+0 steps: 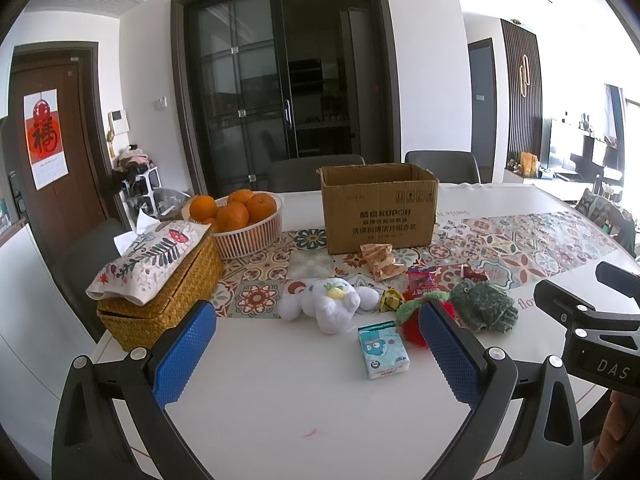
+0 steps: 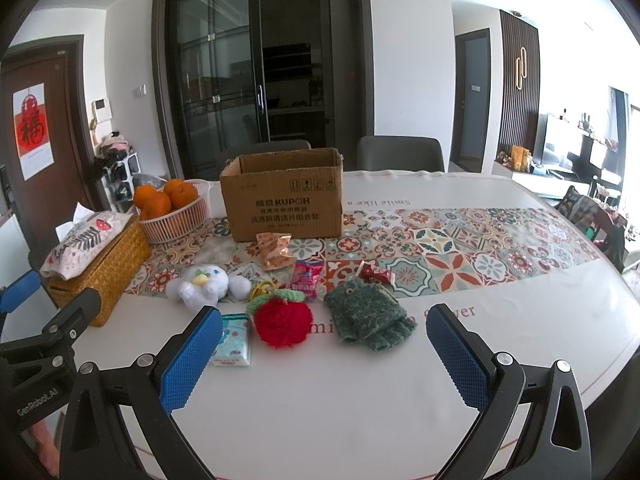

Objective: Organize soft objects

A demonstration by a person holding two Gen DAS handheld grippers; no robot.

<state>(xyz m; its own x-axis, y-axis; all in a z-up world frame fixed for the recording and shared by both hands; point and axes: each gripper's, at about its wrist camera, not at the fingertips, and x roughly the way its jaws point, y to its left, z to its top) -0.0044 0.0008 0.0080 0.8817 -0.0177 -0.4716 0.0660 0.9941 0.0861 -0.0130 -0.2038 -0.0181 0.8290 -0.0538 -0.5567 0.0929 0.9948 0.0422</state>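
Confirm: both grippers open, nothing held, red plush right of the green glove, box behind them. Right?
Not quite. The red plush lies left of the green glove, as the right wrist view shows. Both grippers, left and right, are open and empty; box behind.

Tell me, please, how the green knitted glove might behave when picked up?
The green knitted glove looks soft and fuzzy, so it would probably droop and fold. Lying flat, it seems light and unlikely to roll or slip.
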